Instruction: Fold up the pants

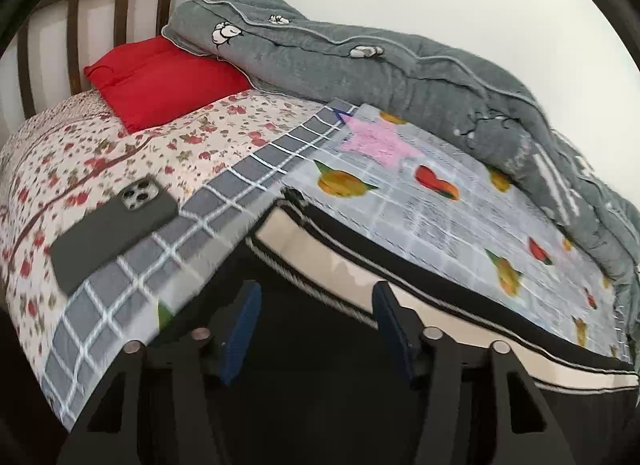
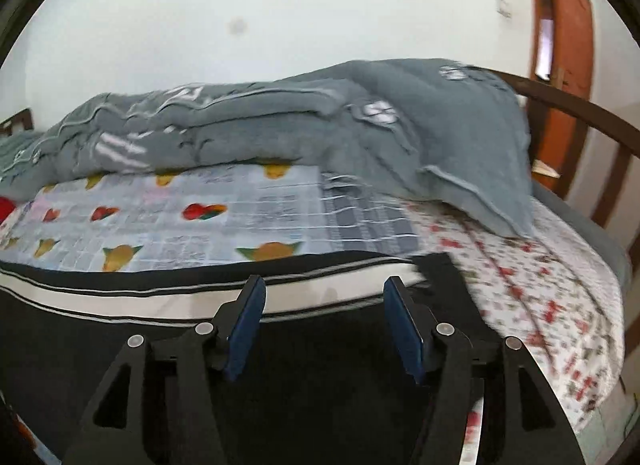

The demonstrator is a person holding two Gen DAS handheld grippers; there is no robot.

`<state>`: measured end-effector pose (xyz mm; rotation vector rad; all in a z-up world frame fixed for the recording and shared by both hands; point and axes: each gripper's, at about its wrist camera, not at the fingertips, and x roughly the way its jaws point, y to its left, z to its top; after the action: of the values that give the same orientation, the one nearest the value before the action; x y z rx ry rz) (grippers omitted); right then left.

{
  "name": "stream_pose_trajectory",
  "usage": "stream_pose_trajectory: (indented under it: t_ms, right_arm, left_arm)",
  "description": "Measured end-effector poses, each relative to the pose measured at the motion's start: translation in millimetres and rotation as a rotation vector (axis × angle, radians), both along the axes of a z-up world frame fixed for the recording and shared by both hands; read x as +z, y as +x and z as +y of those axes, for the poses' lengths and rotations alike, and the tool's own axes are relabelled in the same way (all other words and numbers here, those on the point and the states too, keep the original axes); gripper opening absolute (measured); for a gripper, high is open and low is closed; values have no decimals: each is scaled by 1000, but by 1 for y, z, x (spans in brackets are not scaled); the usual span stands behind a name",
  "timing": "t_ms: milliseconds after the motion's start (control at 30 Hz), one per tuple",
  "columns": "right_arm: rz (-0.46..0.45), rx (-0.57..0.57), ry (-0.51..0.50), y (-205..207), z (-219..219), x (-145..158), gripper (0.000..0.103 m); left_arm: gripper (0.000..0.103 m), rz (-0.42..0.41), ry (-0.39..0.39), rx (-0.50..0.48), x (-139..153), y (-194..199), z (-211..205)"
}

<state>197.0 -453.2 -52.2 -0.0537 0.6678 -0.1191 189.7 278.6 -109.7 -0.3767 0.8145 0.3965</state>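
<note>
At the bottom of both frames, black pants (image 1: 320, 405) with a white side stripe lie on the bed (image 1: 120, 153). Left hand-held gripper (image 1: 316, 329) and right hand-held gripper (image 2: 324, 325) hang above them, jaws apart, gripping nothing.

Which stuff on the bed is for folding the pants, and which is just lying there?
For the job:
- black pants with white stripes
- left tongs, open
- right tongs, open

Just lying about:
- phone
- red pillow
- grey quilt
- fruit-print sheet
- flowery sheet
</note>
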Motion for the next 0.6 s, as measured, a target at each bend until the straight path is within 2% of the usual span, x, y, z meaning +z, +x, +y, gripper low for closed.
stream_pose_trajectory:
  t_ms: [133,300,333,367,467,500,600]
  right_arm:
    - [22,42,-4,21,30,-12,60]
    - [61,74,-18,44,57,-26,60]
    - [69,80,-18,49,61,-28,60]
    - [76,87,-17,52,64,-30,60]
    - [94,109,0,62,71,-33,60]
    - [91,117,3,64,73,-32,60]
    - [94,141,-7,72,77,-33,60]
  left_arm:
    - [52,51,37,-5,-8,29,15]
    - [52,177,180,-78,-23,69,21]
    - [25,175,178,-93,-25,72,22]
    - [18,154,156,-112,-24,73,23]
    - [17,-48,123,-118,-2,54,31]
    - [17,-85,117,-98,0,49,37]
    - [17,-3,36,-44,-27,61,53]
